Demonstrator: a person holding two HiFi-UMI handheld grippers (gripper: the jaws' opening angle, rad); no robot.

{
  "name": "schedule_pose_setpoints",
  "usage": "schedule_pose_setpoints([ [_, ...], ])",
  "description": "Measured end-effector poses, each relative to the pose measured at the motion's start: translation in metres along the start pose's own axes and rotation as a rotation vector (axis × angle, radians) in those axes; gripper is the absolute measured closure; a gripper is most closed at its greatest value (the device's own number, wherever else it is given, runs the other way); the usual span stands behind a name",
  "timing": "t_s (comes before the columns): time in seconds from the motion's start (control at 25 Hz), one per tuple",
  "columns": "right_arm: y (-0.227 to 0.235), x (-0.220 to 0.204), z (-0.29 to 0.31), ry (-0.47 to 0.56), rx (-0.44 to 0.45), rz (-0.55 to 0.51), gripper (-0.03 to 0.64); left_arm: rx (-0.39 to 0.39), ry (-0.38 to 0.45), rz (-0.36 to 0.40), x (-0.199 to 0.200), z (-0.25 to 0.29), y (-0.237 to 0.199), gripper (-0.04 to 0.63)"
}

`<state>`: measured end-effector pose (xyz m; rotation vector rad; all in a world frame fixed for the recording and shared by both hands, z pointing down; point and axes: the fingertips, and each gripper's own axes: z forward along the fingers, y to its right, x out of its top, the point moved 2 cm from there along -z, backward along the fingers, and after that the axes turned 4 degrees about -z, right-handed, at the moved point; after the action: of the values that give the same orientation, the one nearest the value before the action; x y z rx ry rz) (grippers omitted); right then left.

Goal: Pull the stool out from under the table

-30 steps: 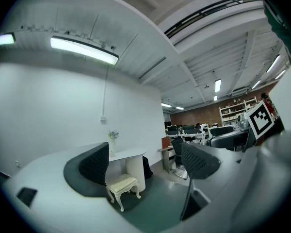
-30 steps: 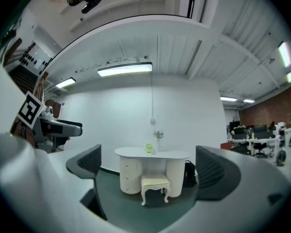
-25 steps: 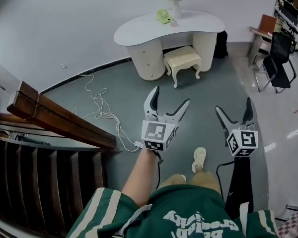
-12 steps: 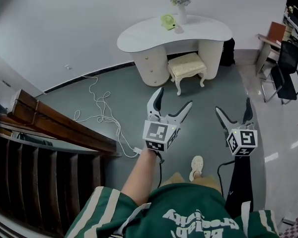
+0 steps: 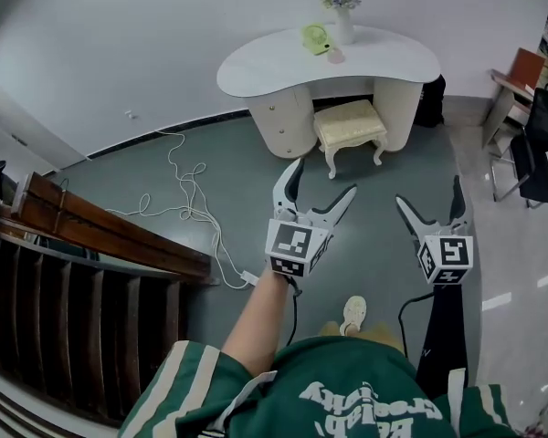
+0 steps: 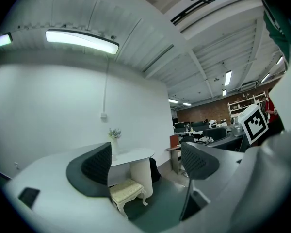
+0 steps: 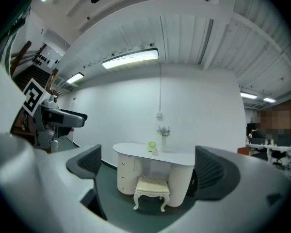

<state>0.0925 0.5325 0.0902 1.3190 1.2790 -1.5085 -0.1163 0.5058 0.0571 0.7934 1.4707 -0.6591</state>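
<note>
— Two pairs of tongs: how do they stand?
— Both gape wide with nothing between them. The left white plastic tongs [image 5: 324, 179], with ribbed dark pads, reach forward from a bare forearm. The right white plastic tongs [image 5: 429, 192] hover beside them. Each carries a cube of black-and-white square markers.
— And the stool?
— The cream cushioned stool with curved white legs [image 5: 350, 121] stands part-way under the glossy white kidney-shaped worktop [image 5: 265, 62], between its two rounded pedestals and well apart from both tongs.
— Any writing?
— White lettering on the green striped jersey [image 5: 347, 400], upside down; I cannot read it.
— What is on the worktop?
— A slim white vase of flowers [image 5: 344, 26] and a small lime-green object [image 5: 315, 36]. A thin white cable [image 5: 194, 203] loops over the grey-green floor [image 5: 256, 181].
</note>
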Motion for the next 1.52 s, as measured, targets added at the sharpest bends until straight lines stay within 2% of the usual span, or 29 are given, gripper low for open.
schedule_pose_setpoints([
  [0.4, 0.053, -0.026, 0.056, -0.004, 0.058, -0.006, 0.019, 0.057, -0.004, 0.020, -0.010, 0.069, -0.002, 0.147],
  [0.88, 0.100, -0.029, 0.078, 0.002, 0.043, 0.007, 0.020, 0.085, -0.020, 0.044, -0.008, 0.115, -0.005, 0.147],
  [1.2, 0.105, -0.032, 0.087, 0.014, 0.048, 0.000, 0.020, 0.102, -0.008, 0.059, -0.006, 0.129, -0.015, 0.147],
  [1.52, 0.107, -0.037, 0.120, -0.004, 0.057, -0.047, 0.021, 0.069, -0.009, 0.070, -0.011, 0.160, -0.031, 0.147],
])
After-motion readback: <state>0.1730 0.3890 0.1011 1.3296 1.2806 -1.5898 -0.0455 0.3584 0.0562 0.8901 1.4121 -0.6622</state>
